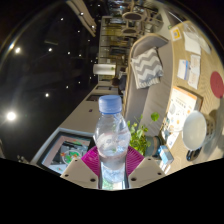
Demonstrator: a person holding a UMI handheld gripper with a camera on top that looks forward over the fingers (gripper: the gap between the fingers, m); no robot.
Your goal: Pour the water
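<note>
A clear plastic water bottle (111, 140) with a pale blue cap stands upright between my two fingers. My gripper (112, 168) is shut on the bottle's lower body, with the magenta pads (93, 160) pressing it from both sides. The bottle is lifted well above the room and the view is tilted. The bottle's base is hidden below the fingers. No cup or other vessel for water shows.
Behind the bottle a small green plant (143, 137) shows to the right. A white round lamp or bowl (194, 130) sits farther right. A box with a zigzag pattern (147, 66) stands beyond, on a long light table (85, 110). Ceiling lights dot the dark left side.
</note>
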